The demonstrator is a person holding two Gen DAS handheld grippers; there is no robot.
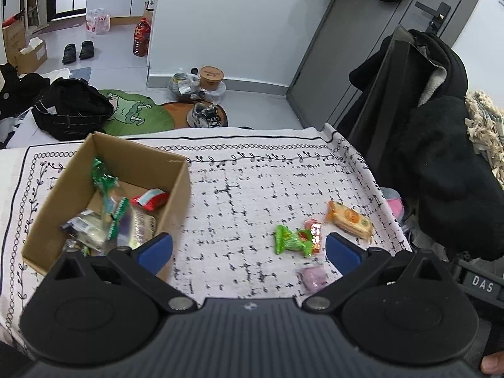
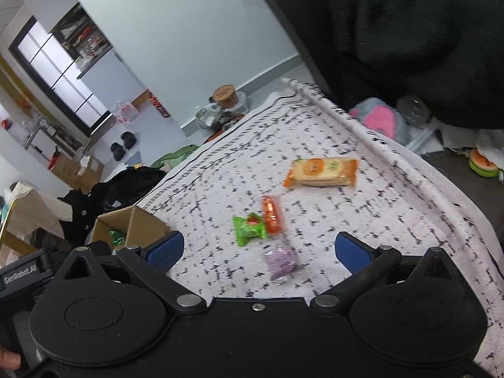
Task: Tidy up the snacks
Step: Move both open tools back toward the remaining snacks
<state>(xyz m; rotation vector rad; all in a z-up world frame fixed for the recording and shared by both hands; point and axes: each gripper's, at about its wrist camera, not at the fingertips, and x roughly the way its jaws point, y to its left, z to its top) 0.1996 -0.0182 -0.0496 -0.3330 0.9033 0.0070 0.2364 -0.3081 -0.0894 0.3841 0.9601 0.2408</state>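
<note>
1. Snacks loose on the cloth (image 1: pixel 239 195): an orange pack (image 1: pixel 349 219), a green candy (image 1: pixel 291 240), a red candy (image 1: pixel 315 237) and a purple candy (image 1: pixel 312 278), grouped at the right side of the table.
2. Left gripper (image 1: pixel 249 252): blue fingers wide apart, nothing between them, held above the near edge of the cloth.
3. Right gripper (image 2: pixel 260 252): blue fingers wide apart, nothing clamped. The purple candy (image 2: pixel 281 261) lies on the cloth between the fingertips in this view.
4. Box (image 1: pixel 176 189): open cardboard, on the left of the cloth, well apart from the loose group.
5. Left view only: the box interior, holding a green bag (image 1: pixel 102 178), a red pack (image 1: pixel 150 198) and several other wrappers, partly hidden by the left finger. Also a grey door (image 1: pixel 362 47) at far right.
6. Right view only: a pink plush item (image 2: pixel 379 119) beyond the right cloth edge. The box (image 2: pixel 129 223) shows only as a corner at the left, with a little green inside.
7. Right view: the red candy (image 2: pixel 271 218) touches the green candy (image 2: pixel 249 228); the orange pack (image 2: pixel 321 171) lies farther off, apart from both.
8. Both views: shoes (image 1: pixel 77 51) on the far floor.
</note>
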